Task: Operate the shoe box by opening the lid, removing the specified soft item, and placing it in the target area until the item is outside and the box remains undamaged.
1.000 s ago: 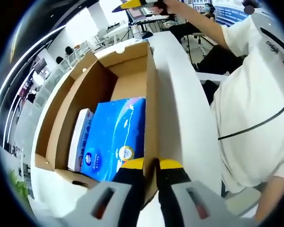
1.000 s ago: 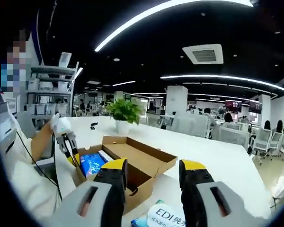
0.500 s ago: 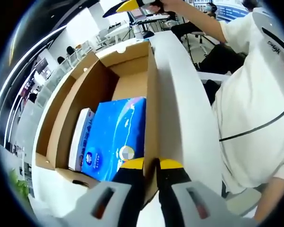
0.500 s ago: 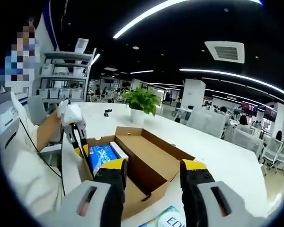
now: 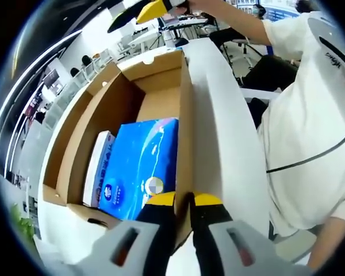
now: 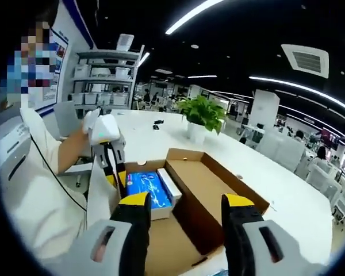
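**Shoe box pinned open by its side wall, soft pack inside**

Shoe box [image 5: 161, 103] is seen lying open on a white table [image 5: 218, 132], its lid folded back flat beside it in the right gripper view. A person in a white shirt [image 5: 310, 132] is seated along the table's edge. The left gripper [image 5: 184, 199] is clamped on the near side wall of the box, with one yellow-tipped jaw inside the wall and one outside; in the right gripper view it is seen held upright by a hand [image 6: 92, 123]. The right gripper [image 6: 184, 201] is held above the box with its jaws spread wide and nothing between them; its yellow tip is seen at the top of the left gripper view. A blue soft pack [image 5: 141, 167] with a white label is seen lying flat in the box against the clamped wall. A white pack [image 5: 96, 169] is wedged just beside it. A potted plant [image 6: 201, 118] is seen beyond the box.
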